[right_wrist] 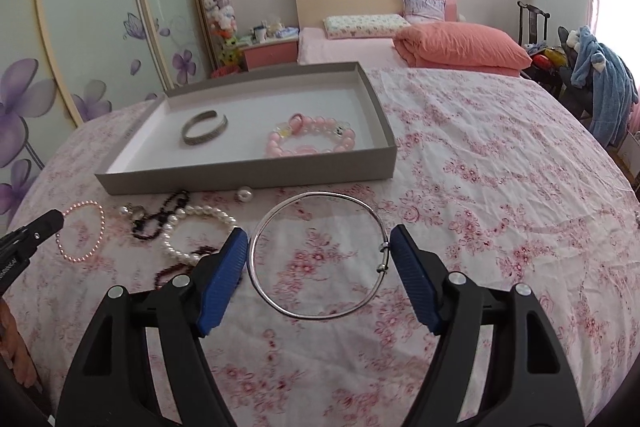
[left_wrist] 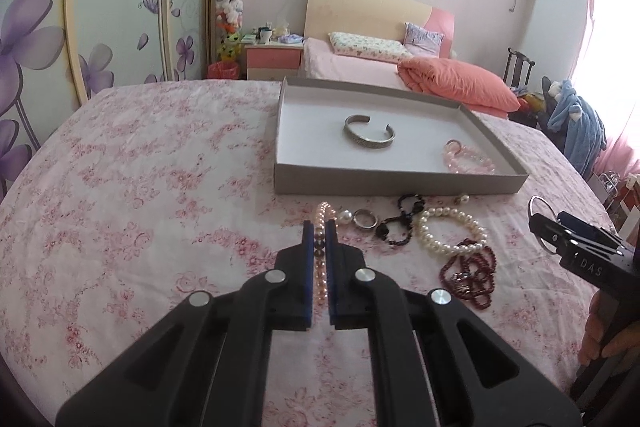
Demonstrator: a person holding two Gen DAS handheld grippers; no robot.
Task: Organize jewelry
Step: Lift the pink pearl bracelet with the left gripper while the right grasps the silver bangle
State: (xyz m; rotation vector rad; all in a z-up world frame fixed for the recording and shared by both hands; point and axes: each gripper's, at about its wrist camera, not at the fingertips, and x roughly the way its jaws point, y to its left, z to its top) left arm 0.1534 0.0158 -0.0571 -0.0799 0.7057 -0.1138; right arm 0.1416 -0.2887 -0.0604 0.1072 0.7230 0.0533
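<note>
both pieces look picked up, the carry to the grey box [right_wrist: 256, 175] unfinished. the left gripper [left_wrist: 319, 227] is clamped on the pink pearl bracelet [left_wrist: 321, 267], edge-on, its loop running along the fingers toward twelve o'clock. the right gripper [right_wrist: 318, 241] grips the silver bangle [right_wrist: 316, 255] across its width, ring lying flat. next, i'd guess: lift toward the box at eleven o'clock, release inside.

dark red beads [right_wrist: 200, 259] half hidden behind right claw [right_wrist: 319, 251], nightstand clutter [left_wrist: 272, 35] unreadable
</note>
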